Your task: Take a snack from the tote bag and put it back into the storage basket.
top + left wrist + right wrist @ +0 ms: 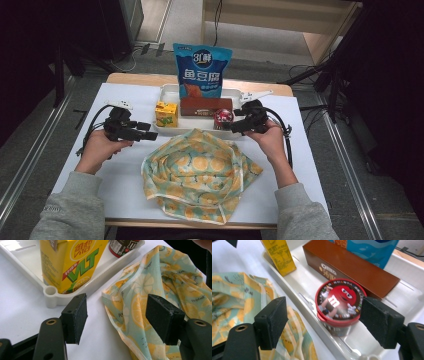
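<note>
Lemon-print bag [196,172] lies slack and crumpled on the white table [122,175], its mouth turned up toward the white tray [167,90] just behind it, and as far as can be seen nothing has gone into it. All four snacks stand in the tray: the yellow juice carton [166,114] at its left end, the brown biscuit box [206,106] in the middle, the red-lidded candy cup [223,117] at the right, and the tall blue snack pouch [202,71] upright behind them. So the work looks to be at its very start — if the job is packing the tray's goods into the bag, every item is left to move. The left gripper [117,315] is spread wide and holds nothing; in the left gripper view its jaws straddle bare table and the bag's near hem, with the carton just beyond. The right gripper [324,321] is likewise wide and empty, its jaws framing the candy cup from above the tray's front wall without touching it. My guess is the cup is the first pick — while the left gripper is placed to pinch the bag's edge and hold the mouth open. Both grasps are yet to be made.
</note>
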